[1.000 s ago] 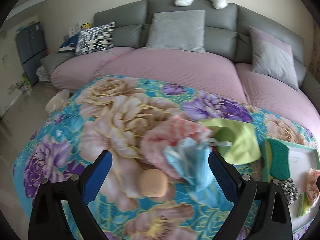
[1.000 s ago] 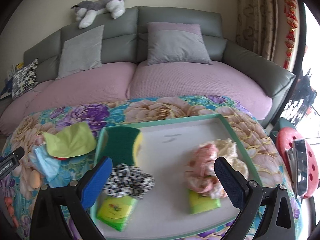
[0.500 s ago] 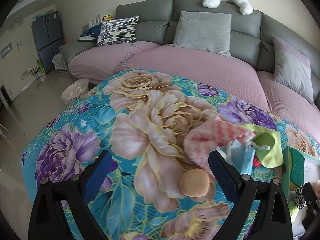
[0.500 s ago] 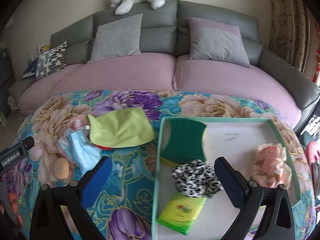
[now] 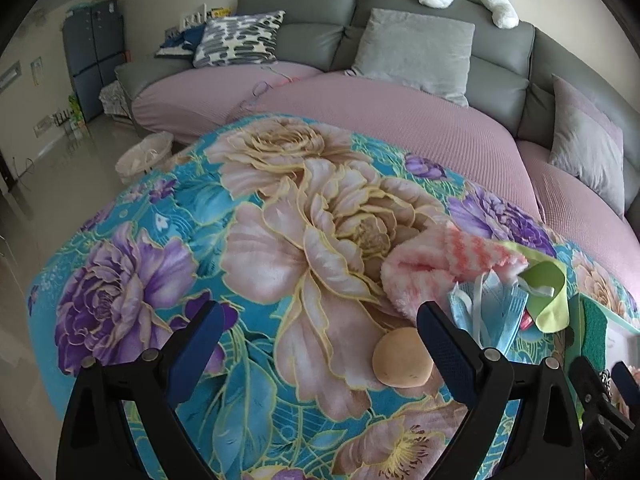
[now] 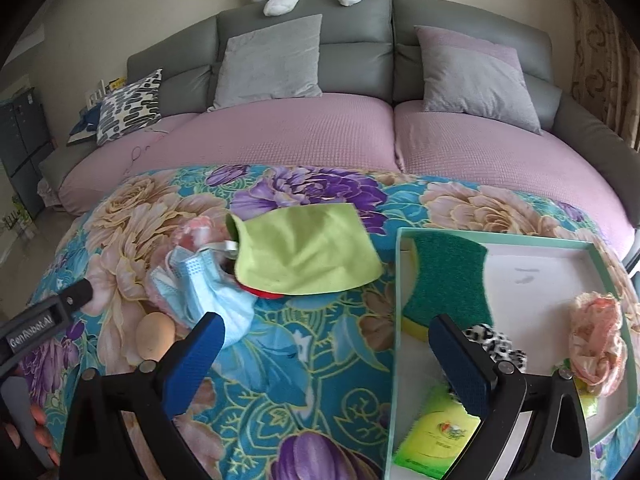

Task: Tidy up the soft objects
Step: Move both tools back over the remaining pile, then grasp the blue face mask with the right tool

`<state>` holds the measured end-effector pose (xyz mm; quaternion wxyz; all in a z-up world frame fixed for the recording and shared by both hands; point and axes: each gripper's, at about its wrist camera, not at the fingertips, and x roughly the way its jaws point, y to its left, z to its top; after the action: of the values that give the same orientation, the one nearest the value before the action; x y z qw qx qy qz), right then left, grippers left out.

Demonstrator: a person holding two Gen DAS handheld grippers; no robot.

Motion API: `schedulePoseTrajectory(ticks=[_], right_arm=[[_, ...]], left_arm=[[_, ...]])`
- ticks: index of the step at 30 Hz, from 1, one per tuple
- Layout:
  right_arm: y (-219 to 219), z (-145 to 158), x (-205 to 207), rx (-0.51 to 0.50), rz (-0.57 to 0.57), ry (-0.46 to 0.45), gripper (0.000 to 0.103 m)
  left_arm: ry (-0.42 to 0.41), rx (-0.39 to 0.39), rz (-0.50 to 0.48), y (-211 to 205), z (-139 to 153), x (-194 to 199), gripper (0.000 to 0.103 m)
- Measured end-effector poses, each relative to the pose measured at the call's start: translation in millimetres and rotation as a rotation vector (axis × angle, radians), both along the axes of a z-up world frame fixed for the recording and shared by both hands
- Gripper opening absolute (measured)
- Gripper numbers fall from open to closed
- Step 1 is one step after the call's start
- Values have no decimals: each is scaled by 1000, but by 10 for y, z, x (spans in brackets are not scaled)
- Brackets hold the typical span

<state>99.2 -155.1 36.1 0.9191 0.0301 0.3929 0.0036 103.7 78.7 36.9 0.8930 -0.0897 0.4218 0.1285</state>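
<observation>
Both grippers hang over the floral blanket [image 6: 304, 344] with nothing in them. The left gripper [image 5: 320, 336] has its blue pads wide apart. In its view, lower right of center, the tan puff [image 5: 402, 360] sits just beside the right pad, partly tucked behind it. Right of that comes the pink fuzzy cloth [image 5: 436, 264], then the blue mask [image 5: 486, 312], with the green cloth [image 5: 548, 292] folded up at the right edge so you only get a sliver. Tray [image 5: 624, 320] is mostly cut off there.

The right gripper [image 6: 324, 340] is spread open too. In its view, going from the left: the puff [image 6: 154, 334], the mask [image 6: 208, 292], the green cloth [image 6: 304, 252] lying over something red I can't make out, and then the tray [image 6: 400, 280] on the right. Inside it are a green sponge [image 6: 448, 276], a leopard scrunchie [image 6: 500, 346] half hidden behind the right pad, a pink frilly thing [image 6: 598, 344], and a yellow-green pack [image 6: 436, 440] at the bottom, label too blurry to read.
</observation>
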Motion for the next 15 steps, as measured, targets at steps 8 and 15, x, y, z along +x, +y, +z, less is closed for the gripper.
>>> schedulePoseTrajectory(ticks=[8, 15], right_arm=[[163, -154, 108, 88, 50, 35, 103], [269, -305, 191, 80, 75, 84, 94]], left_arm=[[87, -65, -60, -44, -280, 101, 97], [132, -117, -91, -72, -443, 151, 97]])
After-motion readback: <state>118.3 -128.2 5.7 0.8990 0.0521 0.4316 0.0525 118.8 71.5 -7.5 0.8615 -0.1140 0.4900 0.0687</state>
